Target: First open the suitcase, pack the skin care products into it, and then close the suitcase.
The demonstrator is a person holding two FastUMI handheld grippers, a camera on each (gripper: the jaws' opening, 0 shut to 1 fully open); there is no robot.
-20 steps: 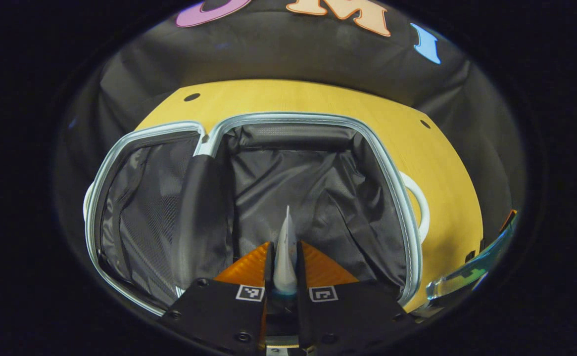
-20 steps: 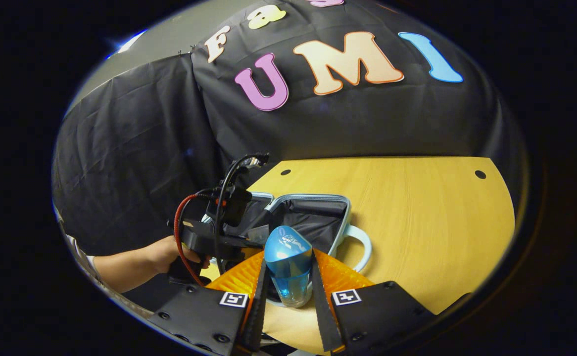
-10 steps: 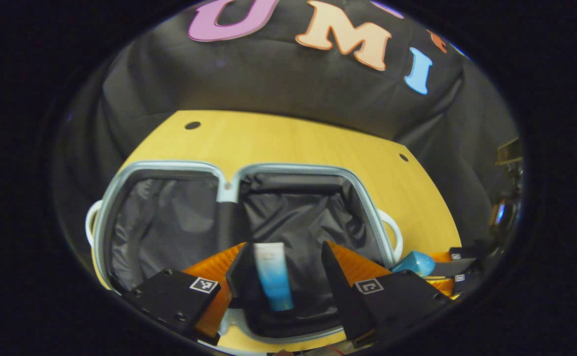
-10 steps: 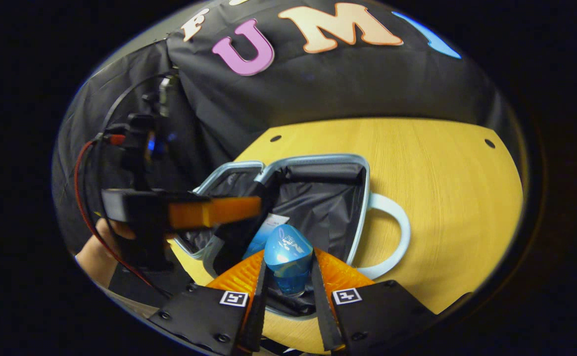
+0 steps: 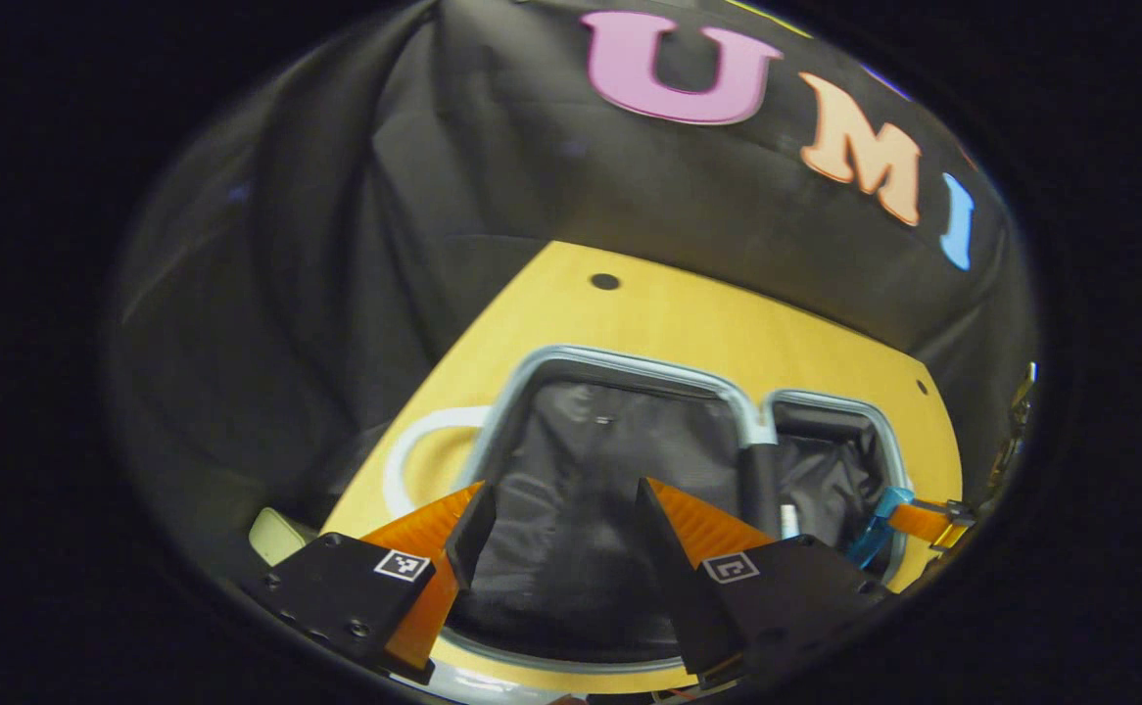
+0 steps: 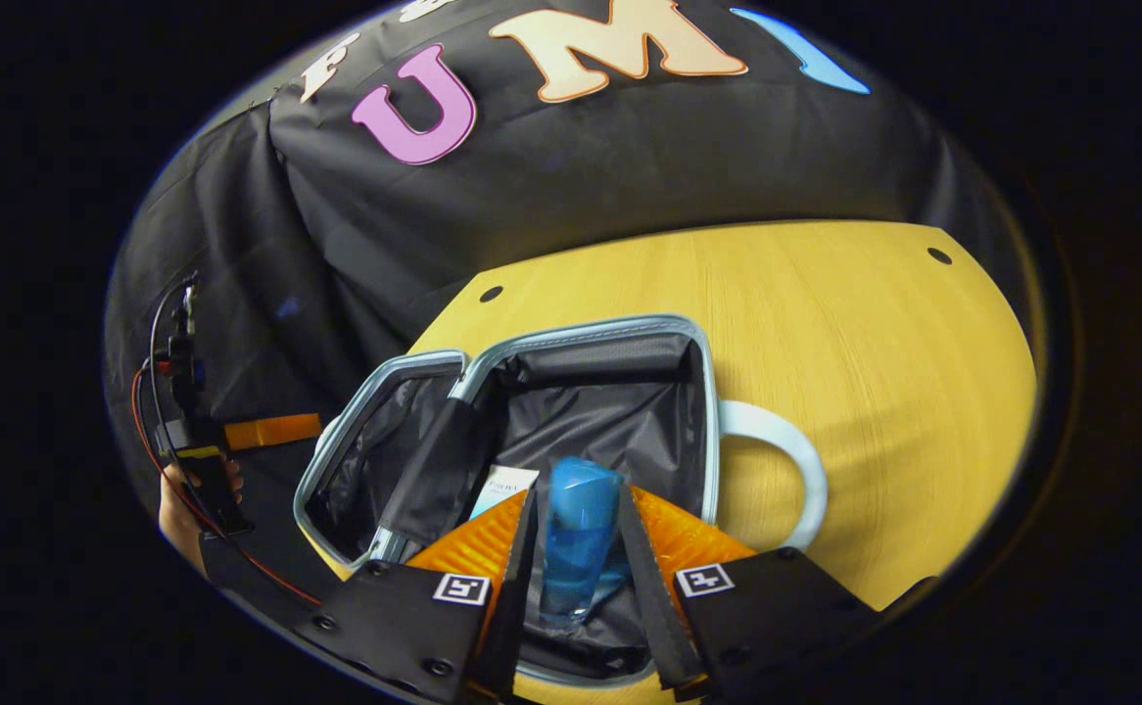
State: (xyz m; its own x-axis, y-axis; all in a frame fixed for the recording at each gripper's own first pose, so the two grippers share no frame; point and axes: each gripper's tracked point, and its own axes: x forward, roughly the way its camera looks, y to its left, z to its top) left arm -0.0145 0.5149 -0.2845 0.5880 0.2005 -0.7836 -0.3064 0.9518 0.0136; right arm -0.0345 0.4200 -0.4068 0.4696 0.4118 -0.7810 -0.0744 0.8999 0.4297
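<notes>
Right tongs (image 6: 576,548) clamp blue bottle (image 6: 579,534) over open suitcase (image 6: 620,338); left tongs (image 5: 556,524) apart; tube (image 6: 502,488) label illegible.

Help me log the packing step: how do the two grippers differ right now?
The left gripper is open with nothing between its fingers; the right gripper is shut on the blue bottle. The left gripper hangs over the suitcase half with bare lining, the right over the half where the white tube lies. Both point into the open suitcase.

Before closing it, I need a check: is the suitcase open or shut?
Open: the suitcase lies spread on the table, dark lining exposed.
</notes>
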